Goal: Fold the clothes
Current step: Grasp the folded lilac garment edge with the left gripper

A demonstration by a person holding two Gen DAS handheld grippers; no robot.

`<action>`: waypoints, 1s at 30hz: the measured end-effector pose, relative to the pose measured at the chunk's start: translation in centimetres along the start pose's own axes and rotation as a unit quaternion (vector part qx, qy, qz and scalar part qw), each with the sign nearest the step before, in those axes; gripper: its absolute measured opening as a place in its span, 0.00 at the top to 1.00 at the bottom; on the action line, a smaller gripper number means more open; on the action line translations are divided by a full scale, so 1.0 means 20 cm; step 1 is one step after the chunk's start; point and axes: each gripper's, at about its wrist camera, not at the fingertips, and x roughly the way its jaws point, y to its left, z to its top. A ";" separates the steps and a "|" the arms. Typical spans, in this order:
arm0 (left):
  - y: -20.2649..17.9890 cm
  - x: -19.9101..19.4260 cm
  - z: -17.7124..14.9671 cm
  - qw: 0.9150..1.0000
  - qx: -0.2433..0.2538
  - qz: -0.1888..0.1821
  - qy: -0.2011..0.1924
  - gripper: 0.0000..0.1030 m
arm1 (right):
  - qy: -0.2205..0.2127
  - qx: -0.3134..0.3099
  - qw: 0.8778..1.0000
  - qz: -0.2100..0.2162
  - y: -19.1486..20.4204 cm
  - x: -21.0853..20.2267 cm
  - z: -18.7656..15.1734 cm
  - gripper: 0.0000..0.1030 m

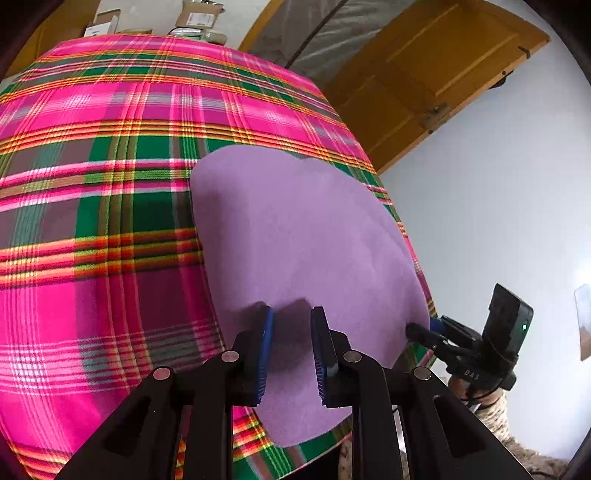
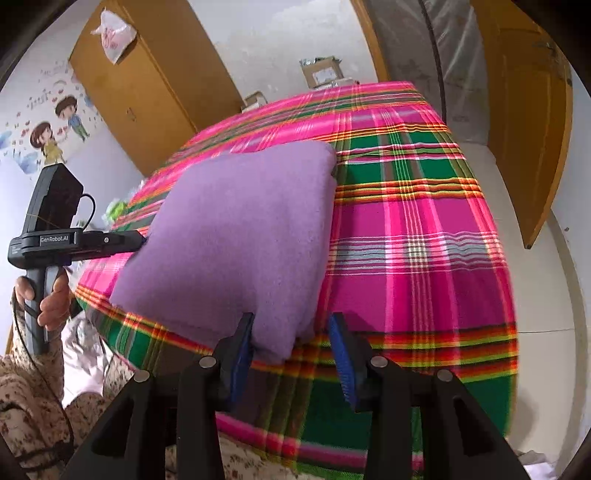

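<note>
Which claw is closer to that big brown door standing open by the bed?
Right. The right claw sits at the folded purple garment's corner on the door's side; the left claw is further from it.

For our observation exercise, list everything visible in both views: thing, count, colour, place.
garment: one, lilac, folded, on the cloth near its edge
cloth: one, pink-green plaid, covering the surface
doors: two, yellow-brown, on the walls behind
boxes: a few, cardboard, beyond the far edge
bag: one, white plastic, hanging at a door
cartoon stickers: two figures, on the wall
left claw: black, blue pads, open over the garment
right claw: black, blue pads, open at the garment's corner
hand: one, gripping the left handle
</note>
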 end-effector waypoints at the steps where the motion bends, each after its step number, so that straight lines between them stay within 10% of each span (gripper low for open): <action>1: 0.01 0.00 0.00 1.000 -0.001 -0.001 0.001 0.79 | -0.008 -0.005 1.000 0.008 0.00 -0.03 0.03 0.60; 12: 0.04 0.00 -0.02 1.000 -0.003 -0.006 0.005 0.79 | -0.009 0.075 0.994 0.074 -0.19 0.16 0.40 0.60; 18: 0.06 0.00 -0.02 1.000 -0.004 -0.010 0.009 0.79 | -0.003 0.104 0.987 0.124 -0.25 0.26 0.44 0.91; 30: 0.08 0.00 -0.02 1.000 -0.003 -0.016 0.011 0.78 | -0.015 0.090 0.993 0.073 -0.23 0.25 0.40 0.76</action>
